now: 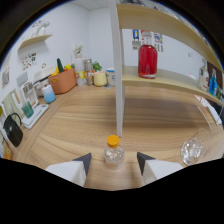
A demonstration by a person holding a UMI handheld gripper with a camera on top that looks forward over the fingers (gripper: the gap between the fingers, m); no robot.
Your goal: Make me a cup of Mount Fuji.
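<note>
- Right up close, the gripper (113, 162) has its two fingers spread wide, and they press on nothing.
- Under it all runs the long wooden counter (150, 112), the biggest thing to see.
- One white post (118, 75) stands up from the counter, straight beyond the fingers.
- On a shelf sits a big jar of red drink (148, 60), far off and up to the right.
- An orange tub (63, 80) waits far back on the left, well apart from the fingers.
- Off to the right of the fingers stands a clear glass (192, 149).
- Smallest is the little clear bottle with an orange cap (113, 149). It stands upright on the counter between the two fingers, with a gap on each side. It looks like closing in on it comes next.
</note>
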